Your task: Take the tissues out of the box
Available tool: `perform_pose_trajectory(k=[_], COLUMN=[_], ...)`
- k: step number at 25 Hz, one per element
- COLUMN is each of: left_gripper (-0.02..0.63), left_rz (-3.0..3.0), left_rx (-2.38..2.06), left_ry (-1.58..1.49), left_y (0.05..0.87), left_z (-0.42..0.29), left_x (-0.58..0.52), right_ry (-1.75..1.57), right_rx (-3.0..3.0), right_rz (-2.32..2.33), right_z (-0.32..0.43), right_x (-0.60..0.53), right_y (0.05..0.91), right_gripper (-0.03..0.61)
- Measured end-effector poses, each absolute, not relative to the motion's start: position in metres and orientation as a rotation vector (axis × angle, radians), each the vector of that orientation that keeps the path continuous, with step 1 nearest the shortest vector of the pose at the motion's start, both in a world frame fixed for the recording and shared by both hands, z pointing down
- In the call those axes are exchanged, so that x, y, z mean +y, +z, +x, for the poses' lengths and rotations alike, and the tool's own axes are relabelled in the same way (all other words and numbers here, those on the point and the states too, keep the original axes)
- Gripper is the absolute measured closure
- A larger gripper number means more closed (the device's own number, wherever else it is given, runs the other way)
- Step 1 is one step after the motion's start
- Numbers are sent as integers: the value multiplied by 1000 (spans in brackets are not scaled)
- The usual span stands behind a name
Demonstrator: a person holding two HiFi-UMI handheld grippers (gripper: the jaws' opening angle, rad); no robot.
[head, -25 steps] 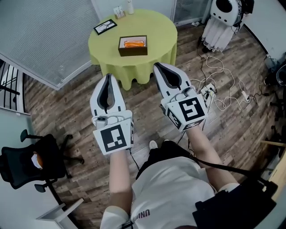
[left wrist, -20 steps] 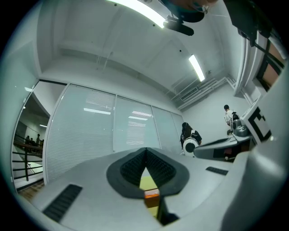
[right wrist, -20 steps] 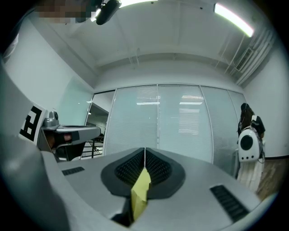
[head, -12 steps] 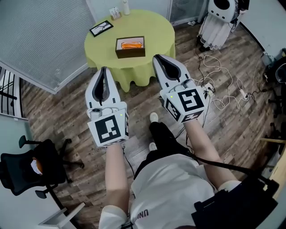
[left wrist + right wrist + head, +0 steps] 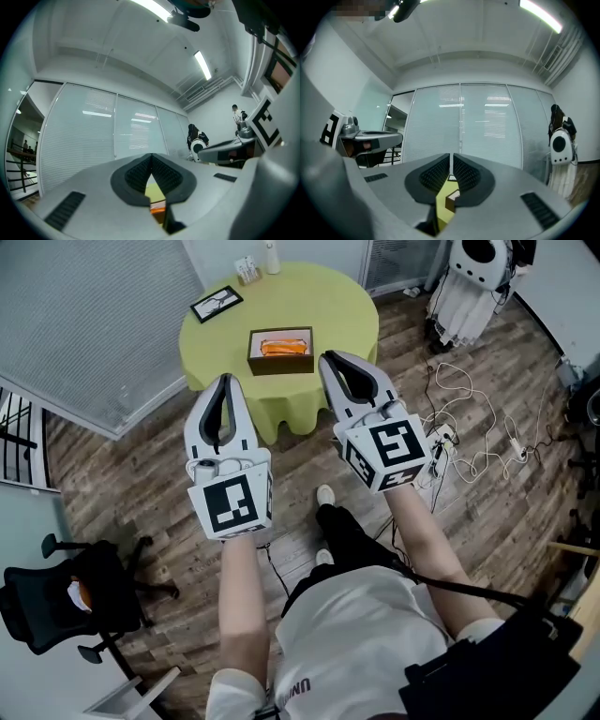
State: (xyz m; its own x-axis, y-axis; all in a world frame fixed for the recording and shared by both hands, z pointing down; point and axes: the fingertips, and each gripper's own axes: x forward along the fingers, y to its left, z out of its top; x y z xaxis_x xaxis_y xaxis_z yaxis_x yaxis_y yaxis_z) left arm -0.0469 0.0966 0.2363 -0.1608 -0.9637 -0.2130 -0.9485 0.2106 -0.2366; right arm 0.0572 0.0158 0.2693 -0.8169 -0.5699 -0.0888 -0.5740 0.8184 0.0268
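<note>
A brown box (image 5: 279, 350) with orange tissues showing in its open top sits on a round table with a yellow-green cloth (image 5: 337, 310). Both grippers hang in the air in front of the table, pointing at it and short of its near edge. My left gripper (image 5: 223, 381) is shut and empty. My right gripper (image 5: 330, 358) is also shut with nothing in it. In the left gripper view the gripper (image 5: 151, 157) frames the box (image 5: 157, 209) below its tips. In the right gripper view the gripper (image 5: 451, 157) has the box (image 5: 451, 201) and cloth (image 5: 442, 206) under it.
A framed picture (image 5: 216, 304) and small bottles (image 5: 249, 268) stand at the table's far side. A black office chair (image 5: 66, 601) is at the left, tangled cables (image 5: 469, 427) and a white machine (image 5: 469, 277) at the right. A glass partition with blinds (image 5: 84, 315) runs behind.
The person has stepped toward the table and both grippers have moved forward with it, side by side. Their jaws have stayed shut.
</note>
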Motion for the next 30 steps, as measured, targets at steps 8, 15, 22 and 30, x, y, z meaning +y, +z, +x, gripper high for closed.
perform_pose_trajectory(k=[8, 15, 22, 30], left_gripper=[601, 601, 601, 601], left_rz=[-1785, -1783, -1766, -1741], left_rx=[2151, 2191, 2187, 2198], left_ry=[-89, -53, -94, -93], left_y=[231, 225, 224, 223], left_z=[-64, -79, -100, -117], left_x=[53, 15, -23, -56], right_ry=[77, 71, 73, 91], right_rx=[2915, 2961, 2994, 3026], right_rz=[-933, -882, -862, -821], right_z=[38, 16, -2, -19], right_x=[-31, -70, -112, -149], right_y=[269, 272, 275, 281], right_gripper=[555, 485, 485, 485])
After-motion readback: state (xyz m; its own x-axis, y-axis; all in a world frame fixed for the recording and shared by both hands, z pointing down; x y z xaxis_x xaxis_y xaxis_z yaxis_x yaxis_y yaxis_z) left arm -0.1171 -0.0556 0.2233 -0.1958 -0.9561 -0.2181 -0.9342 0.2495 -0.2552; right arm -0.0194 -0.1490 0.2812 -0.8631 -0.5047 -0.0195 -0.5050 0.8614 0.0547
